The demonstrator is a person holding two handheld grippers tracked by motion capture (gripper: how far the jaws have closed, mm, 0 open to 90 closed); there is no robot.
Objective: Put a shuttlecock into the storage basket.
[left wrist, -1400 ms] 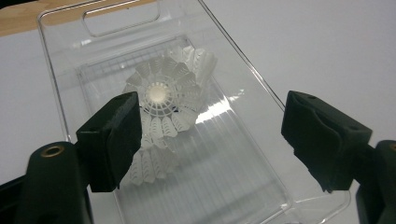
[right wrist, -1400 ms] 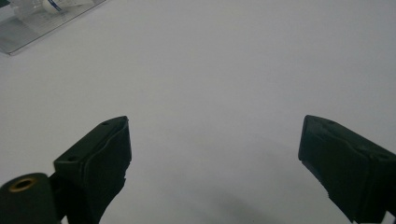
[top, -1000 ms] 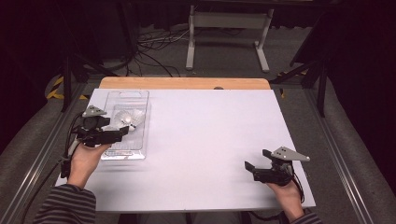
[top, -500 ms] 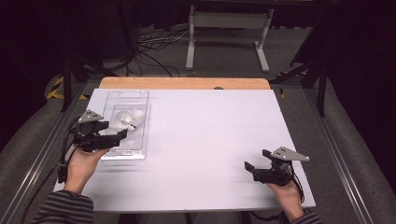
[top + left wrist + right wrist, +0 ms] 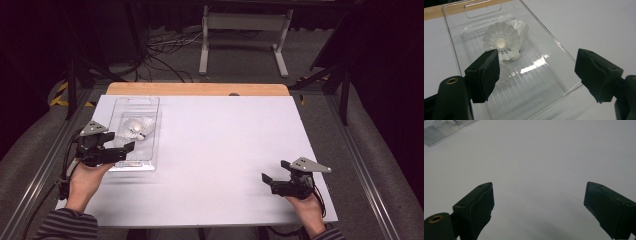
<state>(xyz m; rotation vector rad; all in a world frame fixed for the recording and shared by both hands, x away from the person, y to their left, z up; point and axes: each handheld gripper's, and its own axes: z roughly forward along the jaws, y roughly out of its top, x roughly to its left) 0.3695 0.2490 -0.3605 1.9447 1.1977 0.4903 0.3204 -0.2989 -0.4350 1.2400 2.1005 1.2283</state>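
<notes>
White tabletop (image 5: 225, 150): my left gripper (image 5: 536, 72) gapes over the clear ribbed plastic tray (image 5: 544, 82), lined up for its white feathered shuttlecocks (image 5: 504, 41); right gripper (image 5: 270, 182) rests unclenched aside.

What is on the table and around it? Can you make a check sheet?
Surface: white table, wooden strip along its far edge.
Job's things: clear plastic tray at the left, with white shuttlecocks lying in it.
Clutter: nothing seen.
Grippers: left gripper open, jaws over the tray's near end; right gripper open, above bare table at the near right.
Cables: one trails from each gripper; more lie on the floor beyond the table.
Surroundings: dark room, white metal stand behind the table.
</notes>
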